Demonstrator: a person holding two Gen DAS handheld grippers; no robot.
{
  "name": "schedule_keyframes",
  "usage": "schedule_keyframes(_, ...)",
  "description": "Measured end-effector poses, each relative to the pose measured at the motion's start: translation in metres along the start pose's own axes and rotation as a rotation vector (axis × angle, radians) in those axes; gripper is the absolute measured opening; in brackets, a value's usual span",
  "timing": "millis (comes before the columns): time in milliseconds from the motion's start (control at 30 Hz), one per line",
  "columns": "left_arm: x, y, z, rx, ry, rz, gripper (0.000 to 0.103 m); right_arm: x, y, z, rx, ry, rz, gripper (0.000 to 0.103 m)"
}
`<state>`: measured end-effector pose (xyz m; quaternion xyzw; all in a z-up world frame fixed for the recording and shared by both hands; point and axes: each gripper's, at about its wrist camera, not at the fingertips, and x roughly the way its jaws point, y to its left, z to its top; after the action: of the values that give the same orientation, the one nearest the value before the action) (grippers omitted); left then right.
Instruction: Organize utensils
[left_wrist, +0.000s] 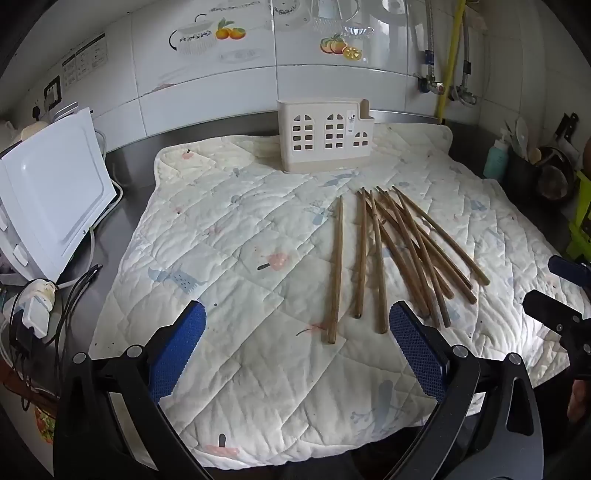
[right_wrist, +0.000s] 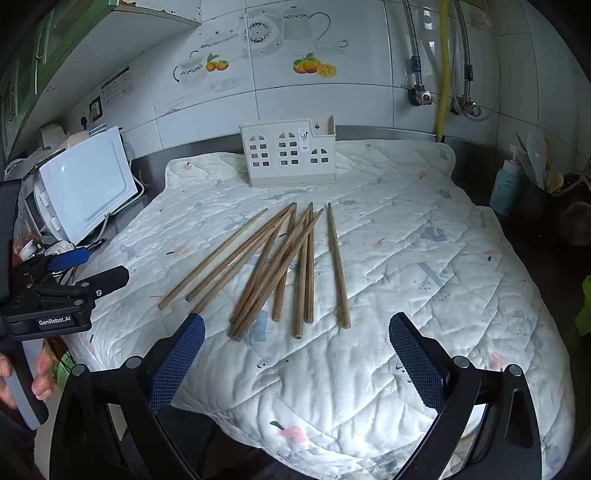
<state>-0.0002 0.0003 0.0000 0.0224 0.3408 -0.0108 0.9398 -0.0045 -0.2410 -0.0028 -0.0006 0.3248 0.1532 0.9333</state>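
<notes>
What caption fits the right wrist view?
Open right hand-held gripper above loose chopsticks, empty holder behind.

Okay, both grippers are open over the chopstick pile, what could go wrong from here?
1. The chopsticks cross and overlap, so the right gripper may pinch several at once or flick a neighbour aside.
2. They lie flat on the soft quilted mat; fingertips could snag fabric instead of sliding under a stick.
3. The beige holder looks light and stands loose at the mat's far edge, so a tilted insertion might tip or push it back.

White tiled wall (left_wrist: 207, 92), steel counter (left_wrist: 122, 162)
</notes>
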Motion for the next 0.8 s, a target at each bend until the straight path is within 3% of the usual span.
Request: schedule_keyframes(800, 0.0002, -0.0032, 0.0014, 0.021, 0.003, 0.000, 0.098, -0.0030, -0.0036, 0.0006, 0.019, -0.011, 0.001, 0.097)
